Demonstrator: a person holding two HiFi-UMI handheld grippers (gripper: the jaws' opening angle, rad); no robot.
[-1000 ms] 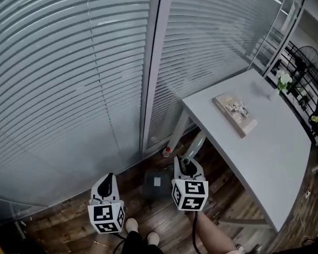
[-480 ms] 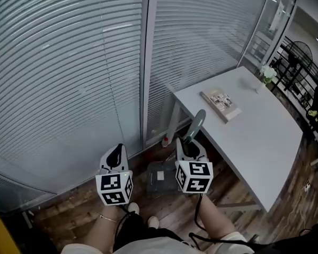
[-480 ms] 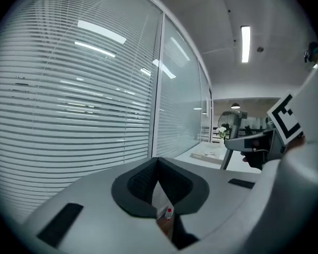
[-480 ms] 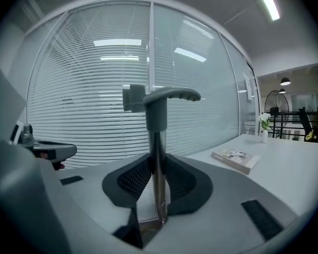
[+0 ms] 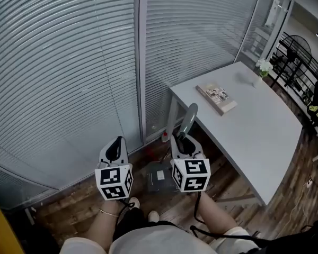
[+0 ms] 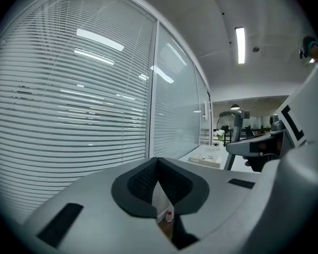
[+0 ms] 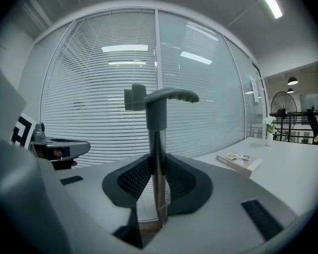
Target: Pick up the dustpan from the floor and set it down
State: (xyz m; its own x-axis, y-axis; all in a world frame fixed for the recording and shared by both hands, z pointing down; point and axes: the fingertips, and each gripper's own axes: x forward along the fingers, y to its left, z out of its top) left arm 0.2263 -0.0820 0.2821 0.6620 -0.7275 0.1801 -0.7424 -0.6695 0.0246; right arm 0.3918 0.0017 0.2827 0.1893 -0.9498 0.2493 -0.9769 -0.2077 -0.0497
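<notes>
The dustpan has a dark grey pan (image 5: pixel 158 177) and a long upright metal pole with a grey grip (image 5: pixel 188 117) on top. My right gripper (image 5: pixel 183 143) is shut on that pole, which stands between its dark pads (image 7: pixel 176 180) and rises above them to the grip (image 7: pixel 160 97). The pan hangs low over the wooden floor, below and between my two grippers. I cannot tell whether it touches the floor. My left gripper (image 5: pixel 115 146) is held level beside the right one, its pads (image 6: pixel 143 180) together with nothing between them.
Slatted blinds behind a glass wall (image 5: pixel 69 67) stand straight ahead. A white table (image 5: pixel 265 142) at the right carries a book (image 5: pixel 216 98) and a small flower vase (image 5: pixel 262 70). A red-capped bottle (image 5: pixel 165 137) stands on the floor by the wall. The person's feet (image 5: pixel 132 205) are below.
Both grippers have risen side by side. The dustpan's pole has come up with the right gripper, its grip now standing beside the table's edge.
</notes>
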